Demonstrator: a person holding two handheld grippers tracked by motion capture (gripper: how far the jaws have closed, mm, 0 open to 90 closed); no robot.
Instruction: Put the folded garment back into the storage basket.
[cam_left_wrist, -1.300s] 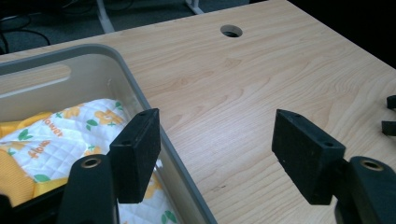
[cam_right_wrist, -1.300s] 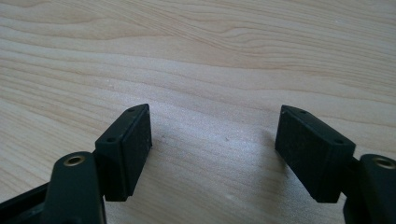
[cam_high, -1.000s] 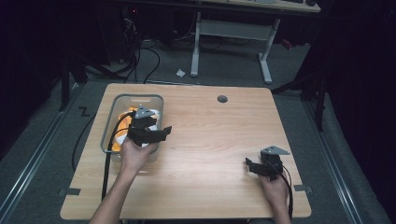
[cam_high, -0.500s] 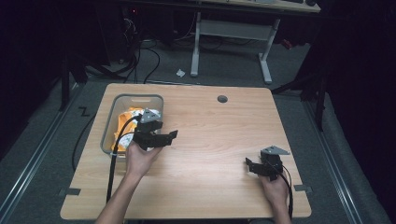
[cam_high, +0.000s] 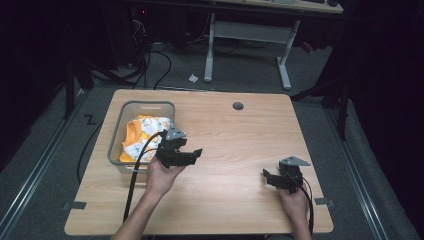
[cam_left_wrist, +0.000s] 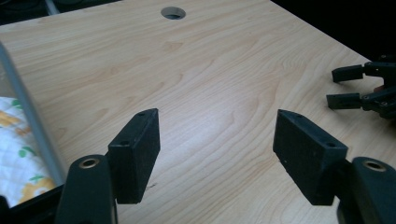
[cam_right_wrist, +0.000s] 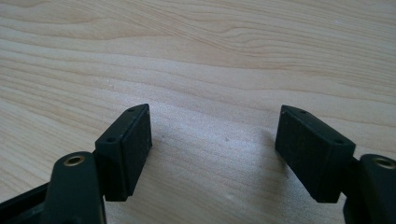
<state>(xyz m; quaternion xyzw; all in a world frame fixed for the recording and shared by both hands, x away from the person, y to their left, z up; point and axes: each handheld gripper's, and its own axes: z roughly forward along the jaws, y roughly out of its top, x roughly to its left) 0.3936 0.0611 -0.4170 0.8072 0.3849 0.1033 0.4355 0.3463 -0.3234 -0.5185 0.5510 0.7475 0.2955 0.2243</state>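
At the left of the high view, the left gripper (cam_high: 192, 152) is hovering spread and empty beside the bin (cam_high: 116, 145), risking snagging its rim when reaching for the orange cloth (cam_high: 137, 135), while the right gripper (cam_high: 267, 177) is idling spread

A bin (cam_high: 116, 136) sits at the left of the desk (cam_high: 235, 145), with folded cloth (cam_high: 142, 135) inside. The left claw (cam_high: 192, 154) hangs just right of it; the right claw (cam_high: 267, 178) rests lower right.
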